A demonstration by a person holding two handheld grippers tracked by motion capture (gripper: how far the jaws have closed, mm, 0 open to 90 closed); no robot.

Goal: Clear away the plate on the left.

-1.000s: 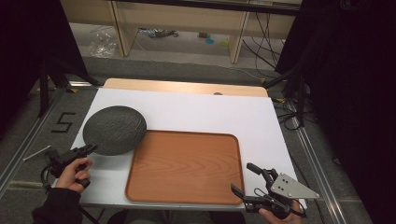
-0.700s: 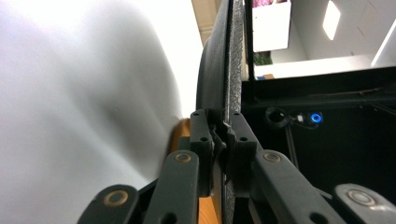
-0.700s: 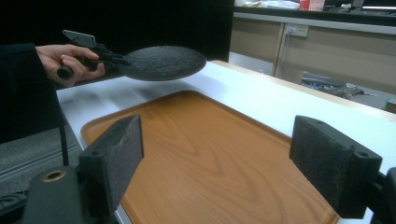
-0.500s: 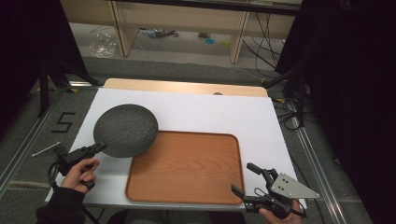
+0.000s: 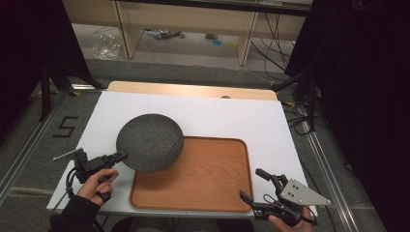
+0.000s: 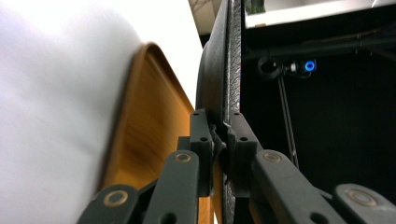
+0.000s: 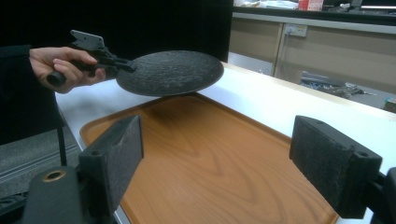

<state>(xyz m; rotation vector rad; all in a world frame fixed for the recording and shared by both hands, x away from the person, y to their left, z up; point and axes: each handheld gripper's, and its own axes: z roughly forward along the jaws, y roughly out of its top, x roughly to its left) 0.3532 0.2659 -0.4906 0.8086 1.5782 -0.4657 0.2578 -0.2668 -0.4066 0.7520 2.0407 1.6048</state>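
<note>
Nearest me, my right gripper rests at the desk's near right edge, jaws wide apart with nothing between them, pointed across the tray.

My left gripper has its jaws clamped on the near rim of the plate. In the left gripper view the pads pinch the rim from above and below, and only a short bite of the edge sits between them. The plate is a dark, rough, stone-looking disc, shallow and stiff. In the right gripper view it hangs clear of the surface, roughly level, its far side over the tray's near left corner and the rest over the white desk.

I judge it fairly heavy for a hold this close to the edge: all the weight hangs out beyond the jaws, so it will want to droop or twist if I swing it fast. The gritty texture should help the pads keep hold. It looks ceramic, so it may chip if it lands hard on the tray's raised lip. The rim is the only sensible place to grip.

Beyond, the desk's far half lies bare.
</note>
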